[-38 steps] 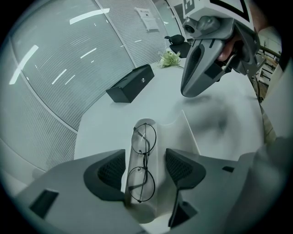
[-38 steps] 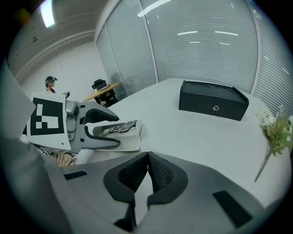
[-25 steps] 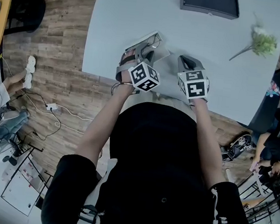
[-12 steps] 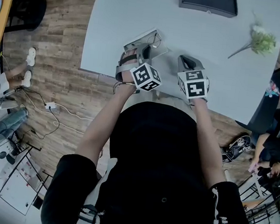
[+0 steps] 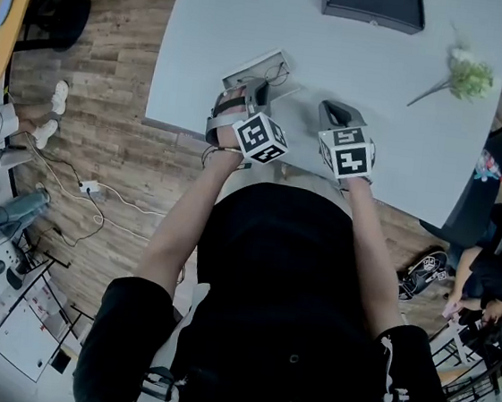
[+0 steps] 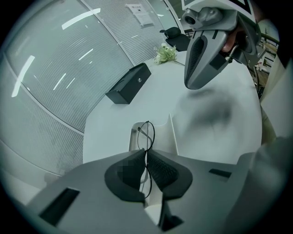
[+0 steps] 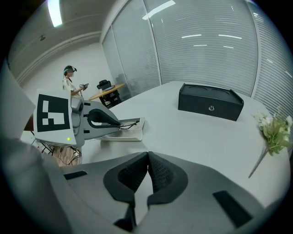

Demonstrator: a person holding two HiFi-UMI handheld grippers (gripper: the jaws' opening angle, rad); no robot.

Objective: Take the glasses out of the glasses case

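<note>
A white glasses case (image 5: 268,62) lies open near the table's front left edge. My left gripper (image 5: 253,89) reaches down into it. Its jaws have just been closing and now stand shut on the thin dark wire frame of the glasses (image 6: 147,132), which runs up between the pads (image 6: 162,170) over the case (image 6: 172,132). The right gripper view shows the left gripper (image 7: 110,121) over the case (image 7: 133,133). My right gripper (image 5: 333,113) hovers beside it to the right, over bare table. It is shut, pads together, with nothing in it (image 7: 147,157).
A black box (image 5: 374,2) stands at the far table edge, and a flower sprig (image 5: 468,78) lies at the far right. The table's front edge (image 5: 178,129) runs just below the left gripper. A person (image 7: 68,80) stands far off in the room.
Both grippers stay where they were. The left one has tilted a little over the case.
</note>
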